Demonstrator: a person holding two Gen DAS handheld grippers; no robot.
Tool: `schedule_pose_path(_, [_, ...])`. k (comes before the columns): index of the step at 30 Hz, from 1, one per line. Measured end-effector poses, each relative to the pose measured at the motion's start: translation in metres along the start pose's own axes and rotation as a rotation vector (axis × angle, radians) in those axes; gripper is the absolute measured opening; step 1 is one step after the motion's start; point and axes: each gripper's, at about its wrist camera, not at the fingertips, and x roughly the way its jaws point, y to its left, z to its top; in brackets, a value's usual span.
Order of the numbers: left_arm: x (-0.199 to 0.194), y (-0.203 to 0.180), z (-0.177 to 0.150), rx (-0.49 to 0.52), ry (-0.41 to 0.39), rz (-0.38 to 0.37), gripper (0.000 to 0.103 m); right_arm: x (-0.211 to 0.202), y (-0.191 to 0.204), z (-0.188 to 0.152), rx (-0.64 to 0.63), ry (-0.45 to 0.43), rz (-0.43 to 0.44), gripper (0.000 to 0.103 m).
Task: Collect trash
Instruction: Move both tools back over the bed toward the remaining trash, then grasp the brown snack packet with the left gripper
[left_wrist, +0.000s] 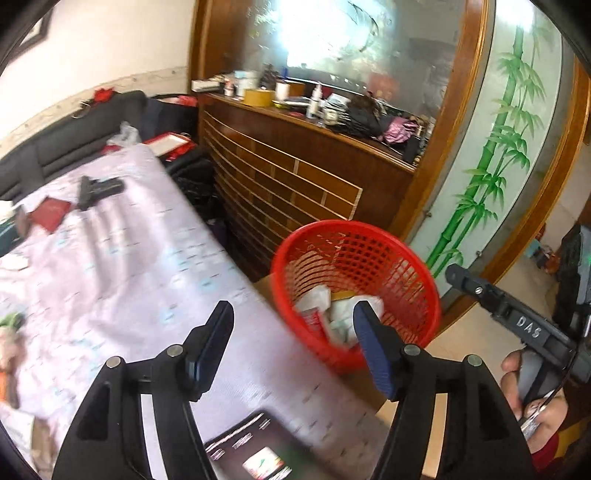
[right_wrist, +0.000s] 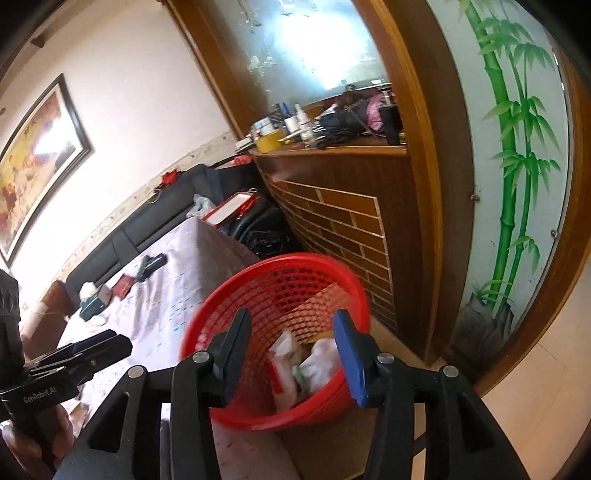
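A red mesh basket stands tilted on a cardboard box beside the table; it also shows in the right wrist view. Crumpled white papers and wrappers lie inside it. My left gripper is open and empty, over the table edge just left of the basket. My right gripper is open and empty, right above the basket's mouth. The left gripper also shows at the left of the right wrist view, the right one at the right of the left wrist view.
The table has a pale patterned cloth. On it lie a black gun-shaped object, a red booklet, a dark packet and scraps at the left edge. A cluttered wooden cabinet and a bamboo-painted panel stand behind.
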Motion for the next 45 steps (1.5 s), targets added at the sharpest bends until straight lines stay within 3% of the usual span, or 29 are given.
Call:
schedule_pose_path(4, [-0.033,0.023,-0.024,-0.007,-0.023,0.062,0.068,-0.016,0.031,-0.013,-0.049,0.0,0.054,0.054])
schedule_pose_path(15, [-0.121,0.123,-0.091,-0.172,-0.082,0.169,0.068,-0.025,0.146,-0.053,-0.243,0.063,0.203,0.058])
schedule_pose_path(23, [-0.189,0.241,-0.156,-0.38,-0.108,0.379,0.068,-0.013,0.213,-0.088,-0.358,0.134,0.27,0.059])
schedule_pose_path(27, [-0.199,0.31,-0.173,-0.51,-0.076,0.396,0.068,-0.005,0.239,-0.102,-0.414,0.168,0.294,0.059])
schedule_pose_path(32, [-0.18,0.376,-0.182,-0.62,-0.002,0.306,0.065,0.002,0.258,-0.116,-0.439,0.2,0.312,0.059])
schedule_pose_path(38, [-0.157,0.392,-0.19,-0.645,0.057,0.327,0.056,0.006,0.261,-0.123,-0.452,0.218,0.291,0.059])
schedule_pose_path(45, [-0.177,0.358,-0.216,-0.589,0.086,0.291,0.056,0.013,0.264,-0.123,-0.45,0.24,0.305,0.059])
